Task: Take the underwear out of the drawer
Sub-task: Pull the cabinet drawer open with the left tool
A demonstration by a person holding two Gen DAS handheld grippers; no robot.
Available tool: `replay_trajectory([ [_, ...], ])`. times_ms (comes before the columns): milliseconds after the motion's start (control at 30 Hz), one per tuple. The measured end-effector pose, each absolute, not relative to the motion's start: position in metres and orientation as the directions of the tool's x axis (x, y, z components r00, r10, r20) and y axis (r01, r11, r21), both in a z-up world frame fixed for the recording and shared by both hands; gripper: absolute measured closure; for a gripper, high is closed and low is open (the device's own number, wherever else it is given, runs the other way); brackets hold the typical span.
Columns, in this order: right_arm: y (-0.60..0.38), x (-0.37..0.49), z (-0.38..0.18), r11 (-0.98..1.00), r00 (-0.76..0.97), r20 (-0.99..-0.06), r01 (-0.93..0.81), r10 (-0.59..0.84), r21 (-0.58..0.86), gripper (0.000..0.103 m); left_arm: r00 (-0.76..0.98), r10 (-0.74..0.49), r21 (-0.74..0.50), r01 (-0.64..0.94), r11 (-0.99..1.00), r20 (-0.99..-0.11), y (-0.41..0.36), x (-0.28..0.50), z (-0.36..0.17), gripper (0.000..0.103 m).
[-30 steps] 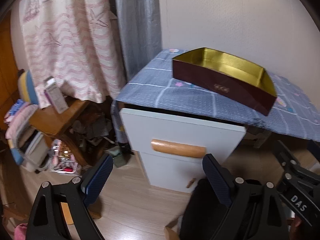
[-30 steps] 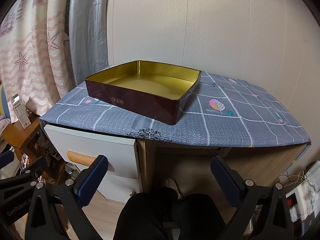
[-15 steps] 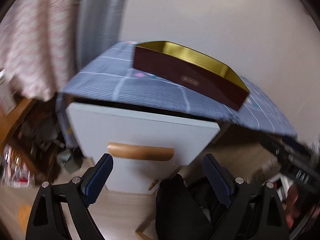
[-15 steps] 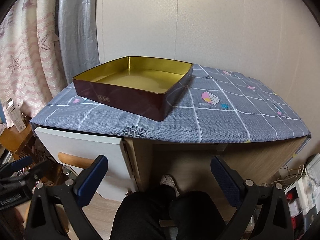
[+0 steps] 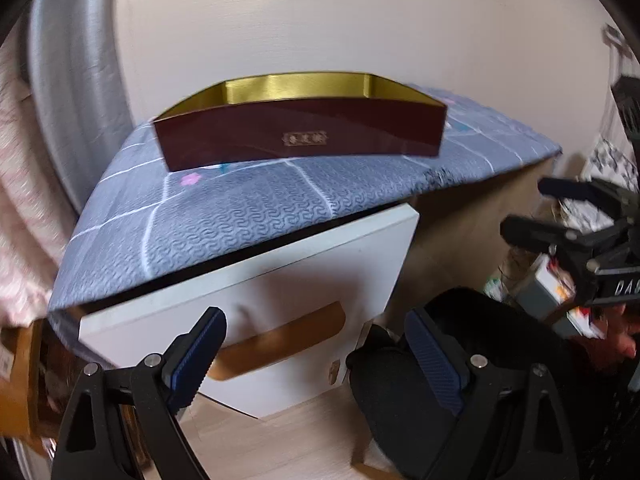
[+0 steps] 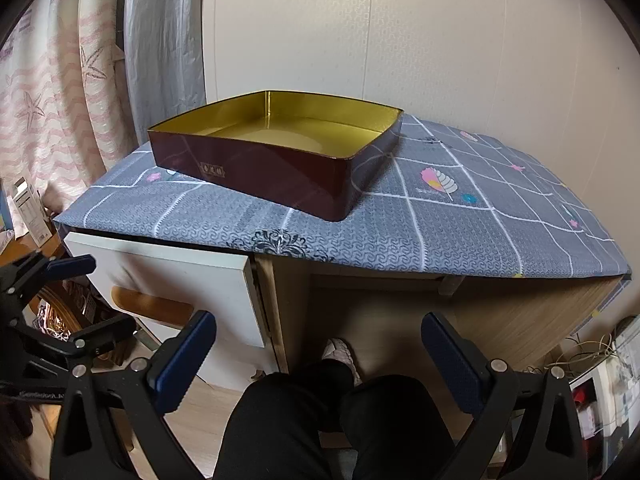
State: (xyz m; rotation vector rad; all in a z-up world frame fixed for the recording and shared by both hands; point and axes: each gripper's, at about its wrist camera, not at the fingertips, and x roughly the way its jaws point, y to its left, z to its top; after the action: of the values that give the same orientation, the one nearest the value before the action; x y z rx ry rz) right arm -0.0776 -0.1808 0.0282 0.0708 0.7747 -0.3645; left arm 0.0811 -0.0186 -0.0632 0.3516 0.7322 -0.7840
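Note:
The white drawer front [image 5: 256,280] with its wooden handle [image 5: 280,336] sits under the left end of the cloth-covered desk. My left gripper [image 5: 316,356] is open just in front of that handle, without touching it. In the right wrist view the same drawer [image 6: 172,276] stands slightly out from the desk frame, and the left gripper [image 6: 96,296] hovers by its handle [image 6: 152,304]. My right gripper [image 6: 320,356] is open over the person's knees, facing the leg space. No underwear shows; the drawer's inside is hidden.
A maroon box with a gold inside [image 6: 272,160] lies empty on the grey checked cloth [image 6: 440,220]. The person's black-trousered legs [image 6: 320,420] fill the space under the desk. Curtains [image 6: 60,100] hang at the left, and clutter [image 6: 600,380] lies at the right.
My left gripper has swung right and closer to the drawer, so the handle now lies between its fingers in view. The right gripper has barely moved.

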Motion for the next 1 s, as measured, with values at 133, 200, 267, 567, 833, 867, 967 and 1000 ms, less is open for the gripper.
replay_trajectory([
  [133, -0.179, -0.076, 0.027, 0.937, 0.653, -0.699, 0.342, -0.292, -0.072, 0.000, 0.542, -0.464, 0.181, 0.764, 0.620, -0.701, -0.027, 0.082, -0.063, 0.010],
  [200, -0.178, -0.074, 0.024, 0.939, 0.645, -0.709, 0.338, -0.285, -0.069, 0.000, 0.544, -0.473, 0.236, 0.791, 0.564, -0.693, -0.031, 0.081, -0.064, 0.010],
  [267, -0.178, -0.071, 0.021, 0.939, 0.636, -0.719, 0.337, -0.281, -0.069, 0.000, 0.537, -0.470, 0.270, 0.809, 0.522, -0.701, -0.034, 0.081, -0.067, 0.012],
  [567, -0.176, -0.062, 0.013, 0.941, 0.608, -0.744, 0.328, -0.276, -0.081, 0.000, 0.512, -0.460, 0.357, 0.852, 0.383, -0.726, -0.040, 0.091, -0.074, 0.014],
  [833, -0.177, -0.053, 0.003, 0.944, 0.580, -0.773, 0.320, -0.259, -0.077, 0.000, 0.476, -0.403, 0.433, 0.879, 0.199, -0.782, -0.050, 0.087, -0.080, 0.014],
  [867, -0.177, -0.053, 0.003, 0.944, 0.579, -0.773, 0.321, -0.259, -0.076, 0.000, 0.473, -0.396, 0.434, 0.881, 0.188, -0.787, -0.054, 0.087, -0.081, 0.014],
  [967, -0.177, -0.052, 0.003, 0.943, 0.578, -0.771, 0.323, -0.266, -0.083, 0.000, 0.464, -0.378, 0.442, 0.884, 0.149, -0.801, -0.061, 0.086, -0.081, 0.014],
  [1000, -0.177, -0.052, 0.004, 0.943, 0.579, -0.770, 0.323, -0.267, -0.085, 0.000, 0.455, -0.375, 0.437, 0.889, 0.138, -0.807, -0.062, 0.086, -0.079, 0.014],
])
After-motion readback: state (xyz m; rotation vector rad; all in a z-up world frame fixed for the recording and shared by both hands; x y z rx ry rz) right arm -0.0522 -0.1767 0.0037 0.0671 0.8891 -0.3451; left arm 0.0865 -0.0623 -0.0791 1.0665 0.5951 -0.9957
